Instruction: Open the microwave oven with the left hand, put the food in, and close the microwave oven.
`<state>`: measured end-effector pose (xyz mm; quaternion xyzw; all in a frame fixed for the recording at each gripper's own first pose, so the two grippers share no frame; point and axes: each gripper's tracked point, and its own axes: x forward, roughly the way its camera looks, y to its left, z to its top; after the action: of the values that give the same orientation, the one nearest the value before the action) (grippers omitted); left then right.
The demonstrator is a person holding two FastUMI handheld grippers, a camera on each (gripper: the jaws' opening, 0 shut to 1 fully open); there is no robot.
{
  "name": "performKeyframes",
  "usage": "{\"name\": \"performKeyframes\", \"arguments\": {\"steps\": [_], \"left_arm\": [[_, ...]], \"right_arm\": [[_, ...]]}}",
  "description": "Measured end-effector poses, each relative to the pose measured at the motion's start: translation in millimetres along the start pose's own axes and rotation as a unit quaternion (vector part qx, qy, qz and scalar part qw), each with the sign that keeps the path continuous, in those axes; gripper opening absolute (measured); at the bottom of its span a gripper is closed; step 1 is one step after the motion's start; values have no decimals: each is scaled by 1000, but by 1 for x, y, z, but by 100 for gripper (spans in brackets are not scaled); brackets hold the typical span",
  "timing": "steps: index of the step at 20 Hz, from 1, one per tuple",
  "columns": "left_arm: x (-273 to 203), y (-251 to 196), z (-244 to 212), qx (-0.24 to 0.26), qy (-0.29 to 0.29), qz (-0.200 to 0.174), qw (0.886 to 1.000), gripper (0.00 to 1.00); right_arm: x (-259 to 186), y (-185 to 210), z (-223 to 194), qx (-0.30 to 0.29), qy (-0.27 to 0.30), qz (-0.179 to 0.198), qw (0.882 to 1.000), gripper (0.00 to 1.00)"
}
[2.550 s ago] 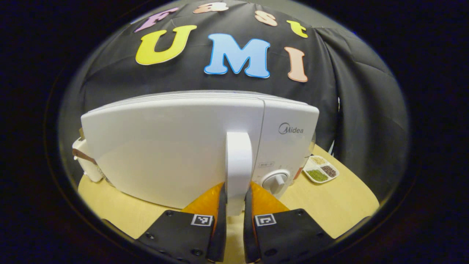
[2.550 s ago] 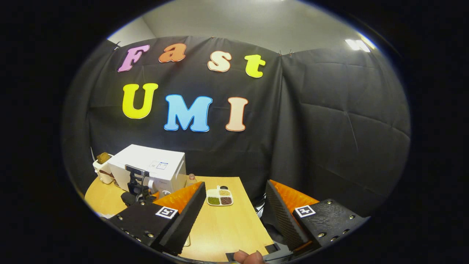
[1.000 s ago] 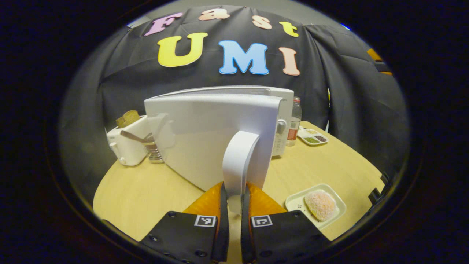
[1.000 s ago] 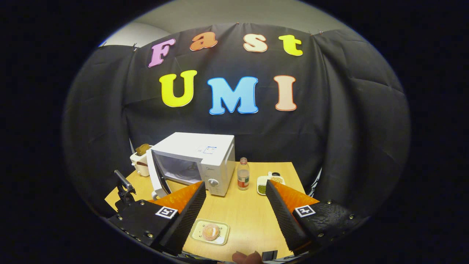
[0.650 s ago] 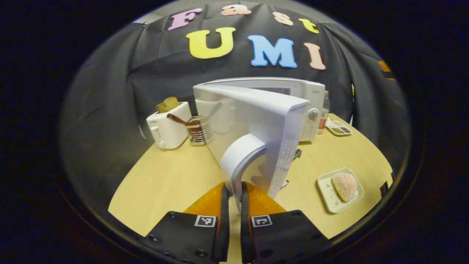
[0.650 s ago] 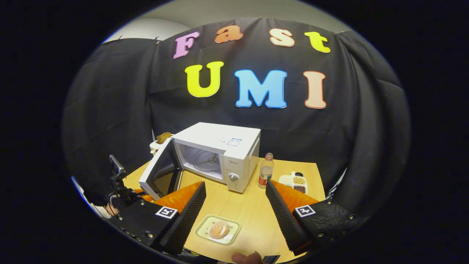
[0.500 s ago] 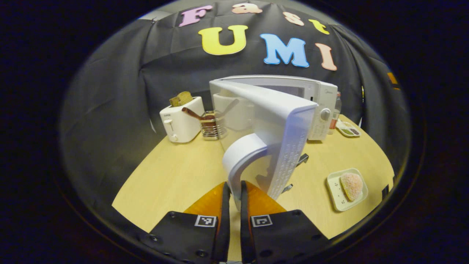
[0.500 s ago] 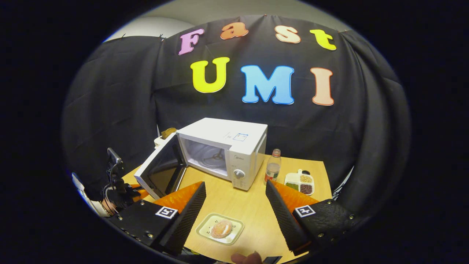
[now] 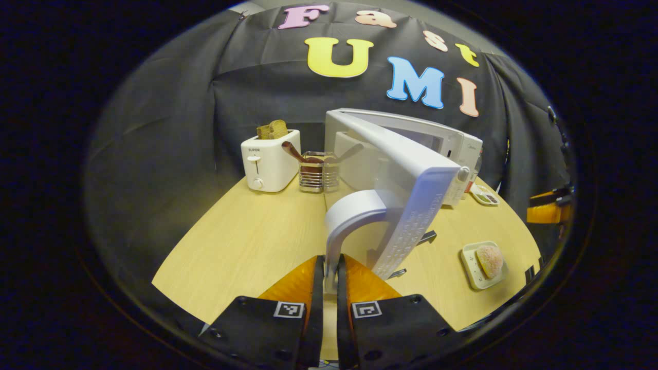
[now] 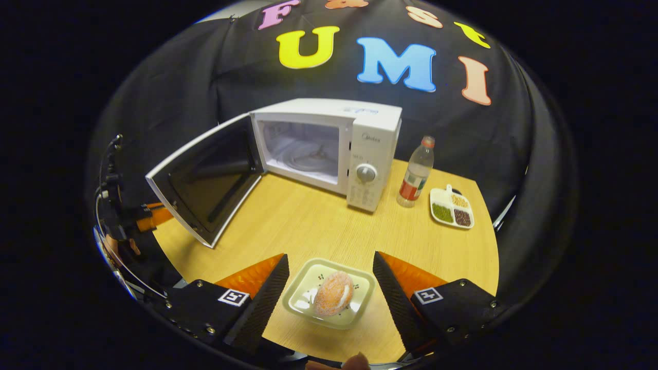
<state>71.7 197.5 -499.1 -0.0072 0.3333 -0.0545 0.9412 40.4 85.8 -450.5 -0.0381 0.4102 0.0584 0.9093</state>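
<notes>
Microwave [image 10: 329, 139] door [image 10: 205, 180] now swung wide toward 8 o'clock, was shut 2.5 s ago. Left gripper [image 9: 330, 280] clamped on door handle [image 9: 344, 226]. Right gripper [image 10: 329, 288] spread wide w/ food plate [image 10: 329, 293] between fingers, untouched.

On my left gripper view, upper centre-left, a white toaster [image 9: 270, 163] holding bread slices [image 9: 272, 129] stands on the wooden table [image 9: 247, 246]. Just right of it sits a wire caddy [image 9: 314, 174] with utensils. On my right gripper view, right of centre, I see a plastic bottle [image 10: 415, 173] upright beside a divided dish [image 10: 451, 207] of beans.
</notes>
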Motion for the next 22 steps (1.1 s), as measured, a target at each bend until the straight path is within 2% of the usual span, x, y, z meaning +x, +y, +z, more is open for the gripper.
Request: {"name": "performKeyframes", "arguments": {"steps": [2,3,5,7,8,10,11,12,13,14,15,18,19,20,21,22], "left_arm": [[-5,12,4,6,-13,-4,1000,20],[-8,15,7,2,-23,-8,1000,27],[-16,27,8,-7,-32,-6,999,22],[-29,41,8,-15,-40,8,999,38],[-34,48,9,-23,-44,16,999,42],[-49,54,4,-50,-41,27,998,61],[-56,57,3,-56,-41,38,997,77],[-67,61,2,-56,-43,52,996,83],[-80,66,3,-53,-47,71,995,83],[-93,69,4,-55,-51,83,994,89],[-110,67,9,-66,-56,87,992,83],[-161,52,21,-99,-81,94,987,83],[-179,47,26,-110,-88,97,985,78],[-196,41,30,-122,-96,98,983,88],[-212,37,36,-134,-104,104,980,83],[-227,38,42,-145,-112,113,977,83]], "right_arm": [[16,0,-20,14,34,-20,999,100],[19,1,-34,27,47,-28,998,100],[27,2,-49,60,70,-40,995,100],[32,4,-58,83,88,-42,992,100],[36,3,-61,88,97,-45,990,100],[42,0,-74,92,119,-60,987,100],[47,-1,-76,98,120,-64,986,100],[51,-2,-78,99,124,-67,985,100],[53,-2,-82,95,128,-67,985,100],[55,-2,-84,87,131,-66,985,100],[58,-2,-85,80,132,-65,986,100],[67,-2,-91,74,147,-58,985,100],[74,-2,-93,73,149,-54,985,98],[78,-4,-97,67,156,-55,984,95],[81,-7,-103,57,165,-61,983,91],[82,-9,-103,55,169,-59,982,90]]}}
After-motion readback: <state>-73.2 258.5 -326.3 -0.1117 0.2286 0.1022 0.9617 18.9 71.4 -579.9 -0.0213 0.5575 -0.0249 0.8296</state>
